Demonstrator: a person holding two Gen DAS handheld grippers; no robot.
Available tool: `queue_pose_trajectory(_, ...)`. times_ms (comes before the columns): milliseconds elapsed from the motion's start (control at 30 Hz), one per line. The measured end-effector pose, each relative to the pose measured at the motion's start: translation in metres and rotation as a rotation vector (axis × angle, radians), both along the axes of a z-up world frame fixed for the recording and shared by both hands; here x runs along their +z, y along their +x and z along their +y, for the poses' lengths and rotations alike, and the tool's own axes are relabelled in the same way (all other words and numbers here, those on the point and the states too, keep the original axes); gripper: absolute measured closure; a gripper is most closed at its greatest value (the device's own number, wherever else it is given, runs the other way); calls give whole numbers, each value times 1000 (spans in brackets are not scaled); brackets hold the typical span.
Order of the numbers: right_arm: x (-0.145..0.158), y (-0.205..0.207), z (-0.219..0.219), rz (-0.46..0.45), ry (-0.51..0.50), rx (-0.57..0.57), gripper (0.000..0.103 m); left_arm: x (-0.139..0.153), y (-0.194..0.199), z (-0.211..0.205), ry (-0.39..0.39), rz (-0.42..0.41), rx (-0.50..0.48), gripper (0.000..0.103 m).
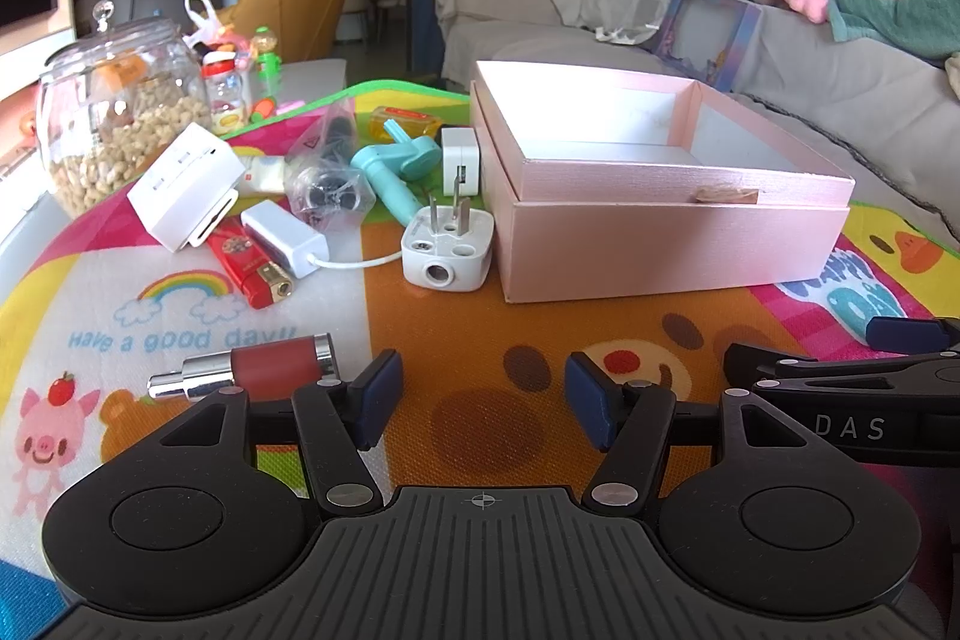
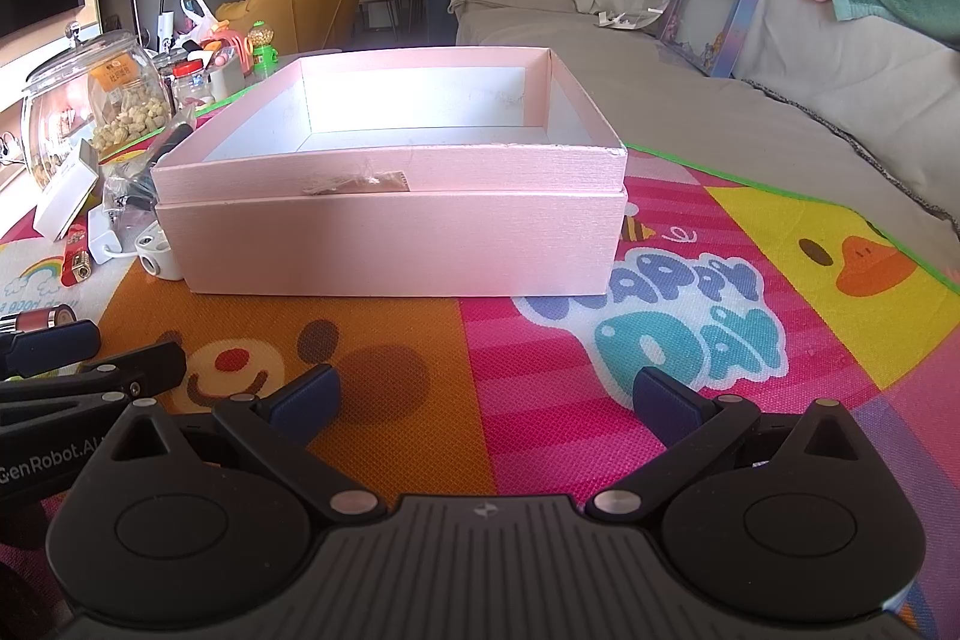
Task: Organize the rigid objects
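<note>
An open, empty pink box [image 1: 672,244] [image 2: 390,238] stands on the colourful play mat. Left of it lie a white plug adapter [image 1: 447,250], a white USB charger [image 1: 461,160], a teal tool [image 1: 390,172], a white dongle with cable [image 1: 285,238], a red lighter [image 1: 249,262], a white power strip [image 1: 183,184] and bagged black parts [image 1: 327,193]. A red and silver cylinder [image 1: 258,370] lies by my left gripper [image 1: 483,400], which is open and empty, low over the mat. My right gripper [image 2: 483,400] is open and empty in front of the box.
A glass jar of nuts [image 1: 114,118] and small bottles [image 1: 231,91] stand at the mat's far left edge. A grey sofa [image 2: 750,112] with toys runs along the right. The right gripper also shows at the right edge of the left wrist view [image 1: 852,376].
</note>
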State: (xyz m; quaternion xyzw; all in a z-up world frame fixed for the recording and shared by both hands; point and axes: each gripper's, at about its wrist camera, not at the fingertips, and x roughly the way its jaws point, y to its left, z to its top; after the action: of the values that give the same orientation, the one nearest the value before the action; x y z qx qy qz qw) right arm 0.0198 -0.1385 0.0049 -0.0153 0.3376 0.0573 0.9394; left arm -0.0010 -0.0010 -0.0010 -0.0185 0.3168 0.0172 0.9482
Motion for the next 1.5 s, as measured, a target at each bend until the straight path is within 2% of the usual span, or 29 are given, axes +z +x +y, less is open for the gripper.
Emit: queue_pose_trajectory(1500, 0, 0, 0, 0, -1, 0, 0, 1, 0, -3, 20, 0, -1, 37)
